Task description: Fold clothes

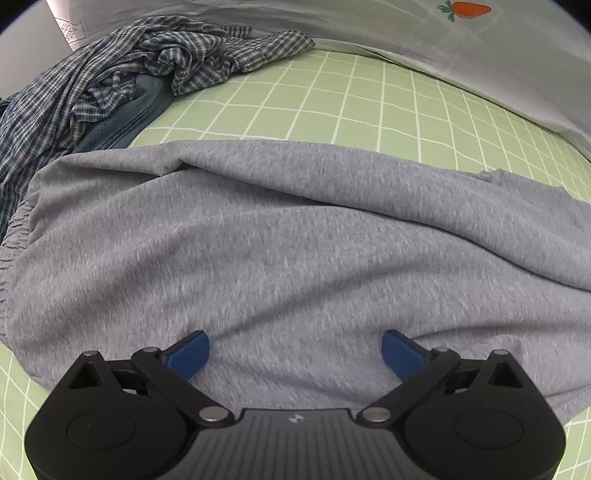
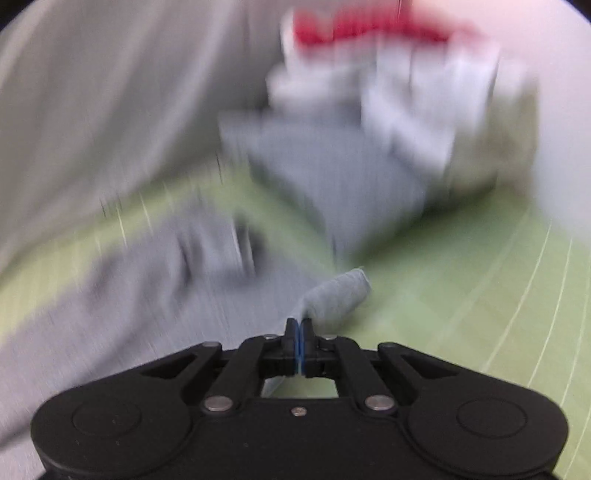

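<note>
A grey knit garment (image 1: 280,251) lies spread across the green checked bed sheet (image 1: 354,107), with a gathered waistband at its left edge. My left gripper (image 1: 295,354) is open, its blue pads (image 1: 190,352) resting just above the garment's near part, holding nothing. In the blurred right wrist view, my right gripper (image 2: 299,326) is shut on a corner of the grey garment (image 2: 336,291), which trails away to the left over the sheet (image 2: 461,295).
A crumpled blue plaid shirt (image 1: 122,77) and a denim piece (image 1: 136,110) lie piled at the far left. A white pillow with a carrot print (image 1: 469,9) borders the back. A blurred stack of grey, white and red clothes (image 2: 369,122) sits beyond my right gripper.
</note>
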A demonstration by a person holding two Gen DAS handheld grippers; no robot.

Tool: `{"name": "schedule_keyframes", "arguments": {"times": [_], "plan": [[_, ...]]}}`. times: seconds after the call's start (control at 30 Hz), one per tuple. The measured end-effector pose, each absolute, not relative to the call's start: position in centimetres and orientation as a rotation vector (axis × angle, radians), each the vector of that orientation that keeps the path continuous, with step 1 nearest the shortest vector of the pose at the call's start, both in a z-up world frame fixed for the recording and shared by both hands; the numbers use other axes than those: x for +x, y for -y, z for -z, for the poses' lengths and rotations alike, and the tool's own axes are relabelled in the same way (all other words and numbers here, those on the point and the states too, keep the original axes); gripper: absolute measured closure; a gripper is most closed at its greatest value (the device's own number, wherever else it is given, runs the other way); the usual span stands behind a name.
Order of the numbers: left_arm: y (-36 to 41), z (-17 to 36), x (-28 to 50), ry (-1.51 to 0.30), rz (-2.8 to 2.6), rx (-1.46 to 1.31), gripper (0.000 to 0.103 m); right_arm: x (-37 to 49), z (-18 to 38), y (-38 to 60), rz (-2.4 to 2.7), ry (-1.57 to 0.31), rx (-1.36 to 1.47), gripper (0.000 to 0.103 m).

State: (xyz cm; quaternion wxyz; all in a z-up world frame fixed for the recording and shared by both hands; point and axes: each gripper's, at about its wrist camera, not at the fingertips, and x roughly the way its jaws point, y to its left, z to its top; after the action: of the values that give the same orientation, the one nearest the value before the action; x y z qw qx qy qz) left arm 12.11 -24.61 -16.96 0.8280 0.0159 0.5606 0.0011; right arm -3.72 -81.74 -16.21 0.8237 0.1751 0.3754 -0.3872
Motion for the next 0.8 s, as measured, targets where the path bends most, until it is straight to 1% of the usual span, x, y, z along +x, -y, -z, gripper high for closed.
{"name": "schedule_keyframes", "arguments": {"times": [0.03,0.07,0.1,0.13,0.17,0.2,0.23,0.27,0.33,0.57,0.8], "plan": [[24.7,16.9,12.2,-1.193,-0.003,0.040,0.003,-3.7,16.5,81.6,0.833,-0.818,0.358,0.092],[24.9,16.9,12.2,-1.195,-0.005,0.051,0.003,-3.7,16.3,81.3,0.839,-0.815,0.339,0.073],[25.0,16.8,12.3,-1.195,-0.007,0.062,0.004,-3.6,15.9,80.8,0.842,-0.804,0.319,0.058],[25.4,16.7,12.4,-1.192,-0.006,0.078,0.004,-3.6,15.5,80.4,0.845,-0.792,0.298,0.037],[25.7,16.6,12.4,-1.189,-0.004,0.095,0.004,-3.3,15.2,79.8,0.819,-0.791,0.278,0.031],[26.1,16.5,12.6,-1.182,0.002,0.112,0.004,-2.9,14.9,79.1,0.781,-0.795,0.258,0.031],[26.6,16.3,12.7,-1.172,0.012,0.130,0.004,-2.5,14.6,78.4,0.743,-0.799,0.239,0.027],[27.1,16.1,12.8,-1.159,0.027,0.145,0.004,-2.0,14.6,77.6,0.695,-0.808,0.217,0.020],[28.1,15.8,13.2,-1.136,0.056,0.162,0.004,-0.8,14.6,75.9,0.591,-0.828,0.172,0.016],[31.9,16.3,14.9,-1.112,0.174,0.143,0.004,2.6,15.3,70.0,0.318,-0.899,0.072,0.014],[35.8,17.2,16.6,-1.081,0.270,0.188,0.004,5.2,16.3,68.6,0.219,-0.920,0.091,0.010]]}}
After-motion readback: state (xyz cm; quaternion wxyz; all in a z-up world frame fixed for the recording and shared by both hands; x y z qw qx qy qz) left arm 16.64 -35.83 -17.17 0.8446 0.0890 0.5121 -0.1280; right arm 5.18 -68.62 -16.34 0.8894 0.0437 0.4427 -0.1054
